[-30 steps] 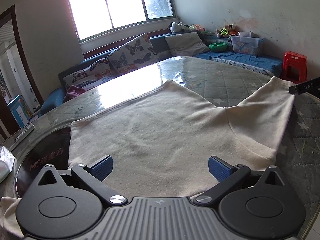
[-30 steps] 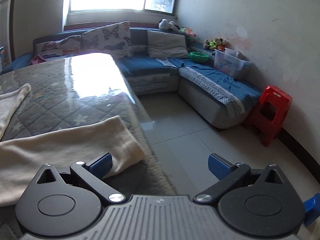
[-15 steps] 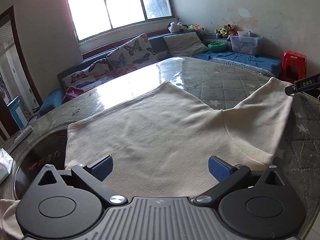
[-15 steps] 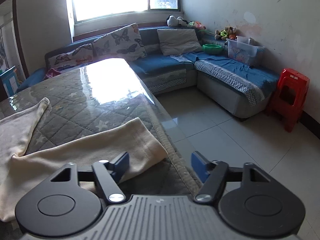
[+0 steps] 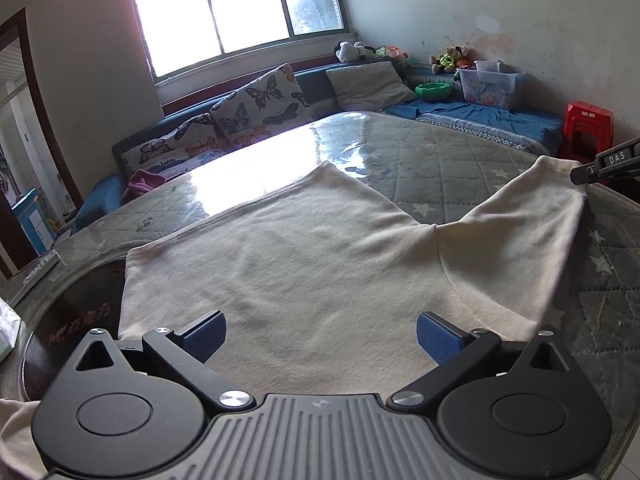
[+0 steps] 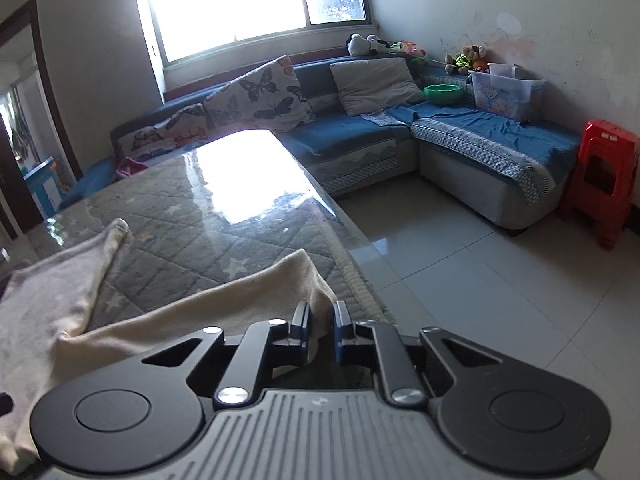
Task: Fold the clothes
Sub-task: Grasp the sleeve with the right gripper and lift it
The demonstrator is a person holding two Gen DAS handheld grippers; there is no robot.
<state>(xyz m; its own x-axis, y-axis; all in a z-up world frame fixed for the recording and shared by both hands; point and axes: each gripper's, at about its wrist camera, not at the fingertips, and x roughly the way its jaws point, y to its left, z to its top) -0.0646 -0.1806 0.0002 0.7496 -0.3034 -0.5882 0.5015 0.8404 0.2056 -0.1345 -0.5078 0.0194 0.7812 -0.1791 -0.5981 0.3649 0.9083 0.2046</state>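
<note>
Closest in, the right gripper (image 6: 320, 326) has just drawn its jaws in and now pinches the end of one sleeve (image 6: 304, 280) of the cream garment (image 5: 304, 272), right at the table's edge where the quilted cover drops toward the tiled floor (image 6: 480, 280). The left gripper (image 5: 320, 336) hangs over the near part of the same garment with its blue pads (image 5: 204, 336) spread wide and nothing caught between them; the cloth lies flat beneath. The garment is spread across the table (image 5: 420, 160), its body toward the left and that one sleeve reaching out to the right, where the dark tip of the right gripper meets the cuff in the left wrist view. Under the cloth on the left a dark round mat (image 5: 80, 308) with red lettering shows through the glossy clear sheet over the grey star-patterned quilt. Past the table a blue corner sofa (image 6: 360, 140) carries butterfly-print cushions (image 5: 260, 100) and a grey pillow (image 6: 376, 84). Further along sit a green bowl (image 6: 442, 94), a clear storage box (image 6: 506, 94) and soft toys (image 6: 466, 58), with a red plastic stool (image 6: 604, 184) by the wall. Bright daylight pours through the window (image 5: 240, 12) behind.
</note>
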